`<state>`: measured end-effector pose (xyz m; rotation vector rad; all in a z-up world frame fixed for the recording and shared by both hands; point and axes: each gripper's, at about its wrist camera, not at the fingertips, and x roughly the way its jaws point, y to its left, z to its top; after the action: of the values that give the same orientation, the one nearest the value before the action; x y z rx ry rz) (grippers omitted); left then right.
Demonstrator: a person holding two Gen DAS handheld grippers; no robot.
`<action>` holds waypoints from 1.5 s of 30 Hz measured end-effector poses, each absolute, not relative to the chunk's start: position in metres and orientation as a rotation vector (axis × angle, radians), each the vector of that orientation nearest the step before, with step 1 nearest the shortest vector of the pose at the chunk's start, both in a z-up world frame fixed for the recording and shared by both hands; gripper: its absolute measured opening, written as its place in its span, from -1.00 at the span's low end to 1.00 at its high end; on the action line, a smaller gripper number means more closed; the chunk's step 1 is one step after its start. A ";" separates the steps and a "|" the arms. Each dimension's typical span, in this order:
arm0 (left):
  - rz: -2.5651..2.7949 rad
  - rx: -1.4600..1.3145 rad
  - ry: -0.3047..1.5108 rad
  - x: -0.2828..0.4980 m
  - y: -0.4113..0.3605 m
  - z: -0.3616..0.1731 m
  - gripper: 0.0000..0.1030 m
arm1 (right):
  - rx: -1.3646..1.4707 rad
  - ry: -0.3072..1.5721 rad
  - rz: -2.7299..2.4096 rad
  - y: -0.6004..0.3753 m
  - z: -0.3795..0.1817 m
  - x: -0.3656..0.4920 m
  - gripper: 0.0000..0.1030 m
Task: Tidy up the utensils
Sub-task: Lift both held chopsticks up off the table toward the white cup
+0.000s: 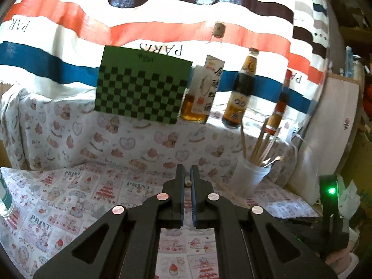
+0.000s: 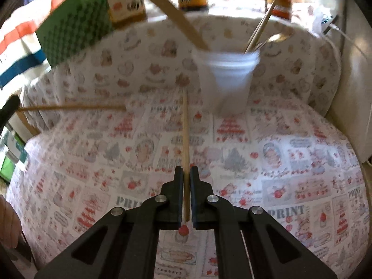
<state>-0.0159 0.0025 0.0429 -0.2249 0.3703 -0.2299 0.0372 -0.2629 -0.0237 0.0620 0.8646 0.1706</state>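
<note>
Between the jaws of the right tool [image 2: 186, 174] runs 1 wooden chopstick [image 2: 185, 139], gripped near its rear end; the jaws are closed on it, and its free length points ahead toward the white cup [image 2: 229, 74]. That cup stands on the tabletop [image 2: 290, 162] ahead and slightly right of the chopstick's tip, without touching it. Several more wooden sticks and a metal spoon [image 2: 277, 37] lean out of the cup's mouth.

Off to the left in the right wrist view, another wooden chopstick [image 2: 72, 108] hangs level in the air, its far end leading to a dark shape at the picture's edge. The left tool [image 1: 187, 174] has its jaws drawn nearly together, and a small round wooden end shows in the slit between them, so it appears to hold that chopstick end-on.

A cloth printed with cakes and strawberries covers the tabletop. Behind the cup, on a raised ledge, stand 3 bottles [image 1: 240, 93], and beside them leans a green checkerboard card [image 1: 141, 86]. A striped cloth [image 1: 69, 16] hangs behind everything.
</note>
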 end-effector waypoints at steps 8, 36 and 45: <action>-0.253 -0.178 0.314 -0.029 -0.009 0.051 -0.93 | 0.178 0.422 0.267 -0.281 0.035 -0.010 -0.88; -0.330 -0.168 0.280 -0.046 -0.017 0.067 -0.93 | 0.149 0.231 0.244 -0.291 0.073 -0.054 -0.88; -0.371 -0.158 0.309 -0.042 -0.024 0.063 -0.90 | 0.175 0.277 0.317 -0.292 0.074 -0.051 -0.88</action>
<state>-0.0419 -0.0245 0.0632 -0.1578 0.3091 -0.3706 -0.0510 -0.2924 0.0739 0.1745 0.2771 0.3174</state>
